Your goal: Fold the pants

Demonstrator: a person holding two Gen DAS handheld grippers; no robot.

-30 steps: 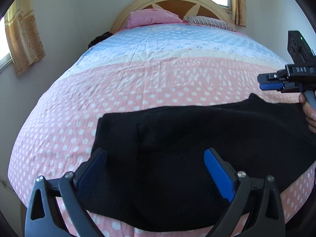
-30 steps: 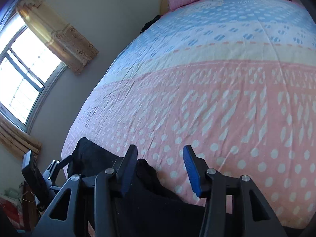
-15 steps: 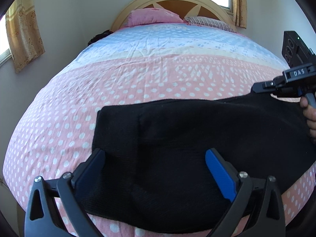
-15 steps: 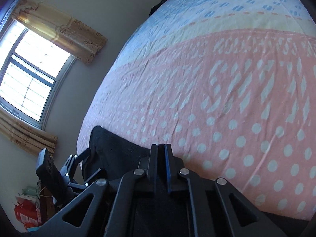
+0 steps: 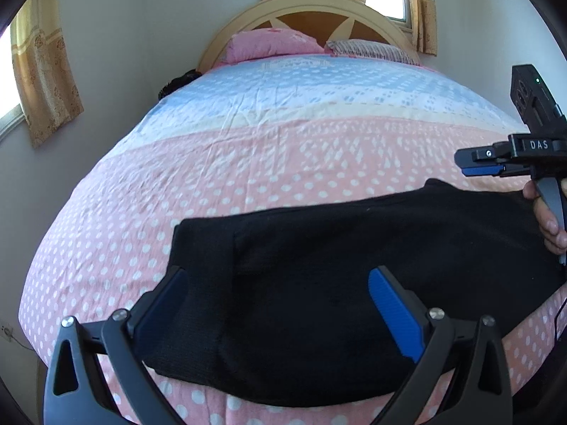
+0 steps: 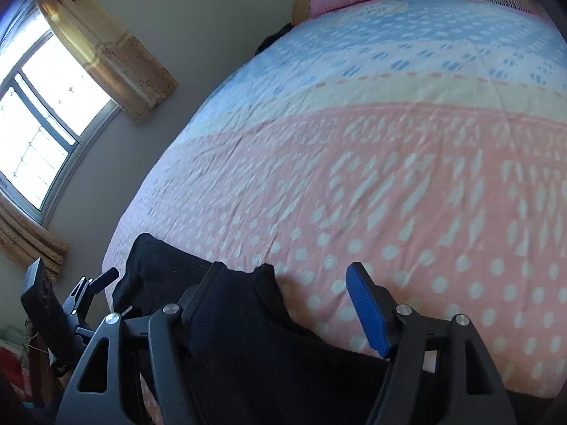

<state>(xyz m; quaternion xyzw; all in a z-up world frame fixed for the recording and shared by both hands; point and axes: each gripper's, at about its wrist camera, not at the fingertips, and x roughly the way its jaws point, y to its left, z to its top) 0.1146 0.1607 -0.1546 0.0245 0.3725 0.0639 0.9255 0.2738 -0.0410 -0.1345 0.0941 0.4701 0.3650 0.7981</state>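
The bed [image 5: 283, 163] is filling most of both views, its cover banding from pale blue near the headboard [image 5: 312, 10], through a cream stripe, to pink with white dots at the near end. Curtains [image 5: 46, 85] are hanging at a window on the left wall, and a second window is sitting behind the headboard.

The pants [image 5: 336, 276] are lying flat across the near end of the bed, on the pink dotted part, running left to right as a wide black band. They are looking folded along their length, with a straight seam or fold edge showing toward the left end. In the right wrist view the same black cloth [image 6: 248, 326] is lying at the lower left, with one peaked corner sticking up from the far edge.

A pink pillow [image 5: 273, 44] and a striped pillow [image 5: 368, 49] are resting against the headboard, side by side.

The left gripper [image 5: 276, 304] is hovering over the pants with its jaws standing wide apart; the blue pads are not pressing on the cloth, which is lying beneath and between them.

The right gripper [image 6: 283, 294] is opening at this moment. Its left finger is sitting over the black cloth and its right finger over the bare pink cover; the peaked corner is lying between them, and neither pad is pressing on it. In the left wrist view this gripper [image 5: 471, 164] is showing at the right edge, above the far end of the pants, with a person's hand [image 5: 549, 216] on its handle.
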